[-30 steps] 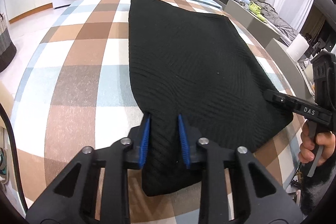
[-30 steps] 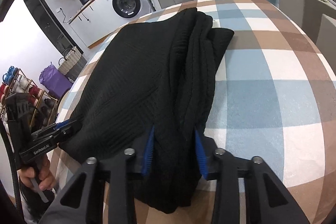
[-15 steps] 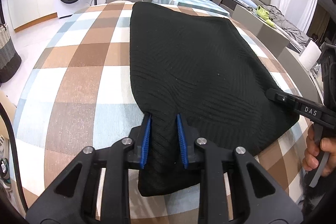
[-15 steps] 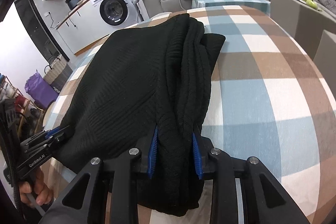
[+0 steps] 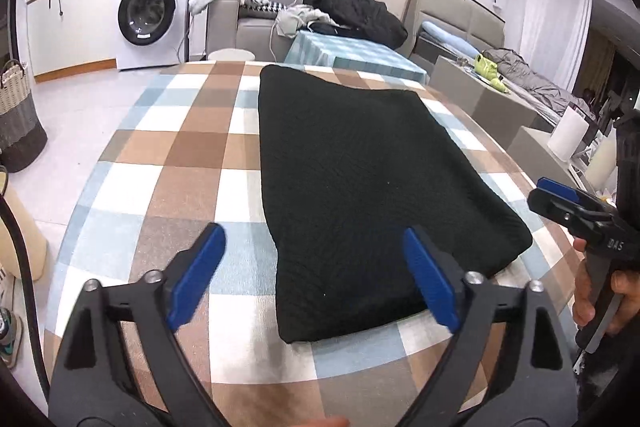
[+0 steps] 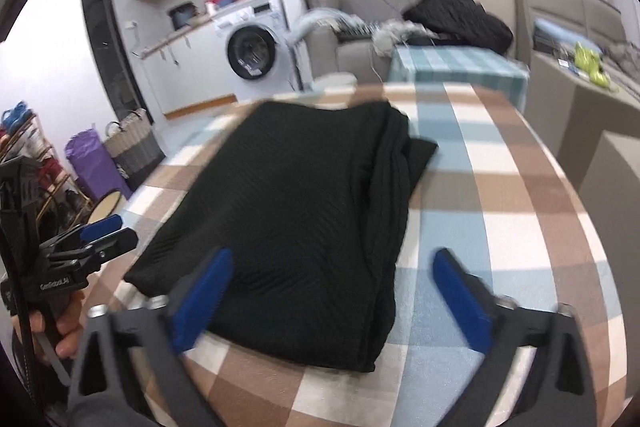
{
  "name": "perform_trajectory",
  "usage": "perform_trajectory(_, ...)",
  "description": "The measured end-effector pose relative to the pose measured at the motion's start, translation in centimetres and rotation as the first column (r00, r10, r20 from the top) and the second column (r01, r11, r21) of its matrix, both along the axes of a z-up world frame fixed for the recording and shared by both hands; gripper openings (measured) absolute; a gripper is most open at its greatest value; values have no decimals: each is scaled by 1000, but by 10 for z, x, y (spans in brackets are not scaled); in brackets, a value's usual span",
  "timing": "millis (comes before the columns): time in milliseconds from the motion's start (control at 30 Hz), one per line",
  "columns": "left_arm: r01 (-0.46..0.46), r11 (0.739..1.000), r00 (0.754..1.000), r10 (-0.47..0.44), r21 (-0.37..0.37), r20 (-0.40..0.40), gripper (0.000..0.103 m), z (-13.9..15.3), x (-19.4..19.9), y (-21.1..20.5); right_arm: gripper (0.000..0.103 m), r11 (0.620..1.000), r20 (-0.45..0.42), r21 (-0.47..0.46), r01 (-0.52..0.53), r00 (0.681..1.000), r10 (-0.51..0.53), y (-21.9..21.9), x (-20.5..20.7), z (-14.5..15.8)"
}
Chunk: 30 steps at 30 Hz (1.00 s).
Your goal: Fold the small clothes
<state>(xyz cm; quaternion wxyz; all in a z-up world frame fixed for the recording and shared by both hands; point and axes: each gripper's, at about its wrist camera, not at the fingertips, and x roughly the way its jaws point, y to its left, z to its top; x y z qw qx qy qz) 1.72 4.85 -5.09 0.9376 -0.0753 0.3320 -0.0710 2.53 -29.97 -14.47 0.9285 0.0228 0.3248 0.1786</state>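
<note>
Blue pads stick out close to the camera on the left gripper, and its jaws are opening wide with nothing pinched between them. They hang above the near corner of the black knit garment, one pad over the cloth and one over the checked tablecloth. The right gripper is the same: its jaws are opening, spread far apart, and they let the cloth lie loose under them. That picture is a bit blurry. A hand holds the right gripper's handle at the edge of the left view, and another hand holds the left gripper's handle at the edge of the right view. The garment lies folded flat on the table, a long dark shape running away from the camera. Its thick folded layers show along the right edge in the right view. Past the table stands a smaller table with a teal checked cover. Behind that is a gray sofa with a black jacket piled on it. A white washing machine stands by the far wall, and a woven basket sits on the floor to the left.
</note>
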Motion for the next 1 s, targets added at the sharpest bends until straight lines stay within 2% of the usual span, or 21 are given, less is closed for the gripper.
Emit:
perform_trajectory(33,-6,1000,1000,6,2,7,99,0,-3,0,103,1000,17,1,-9,1000,9,1,-4,2)
perform_trajectory(100,-17,1000,1000,16,8,24,102,0,-8,0,103,1000,39,-7,-9,999,9,3,-11,3)
perform_trajectory(233,-32,999,996,30,29,82,102,1,-17,0,103,999,62,18,-35,998,33,5,-19,2)
perform_trajectory(433,-49,997,991,42,55,126,102,2,-27,0,103,998,133,34,-46,990,41,3,-29,2)
perform_trajectory(700,-35,996,987,21,87,161,102,3,-35,-8,103,995,208,56,-80,976,67,5,-44,-1)
perform_trajectory(800,-28,994,986,10,105,168,102,5,-38,-13,103,996,235,37,-84,969,73,9,-47,-3)
perform_trajectory(1000,-7,994,978,-14,105,207,102,9,-47,-15,103,997,228,30,-72,972,63,9,-42,-6)
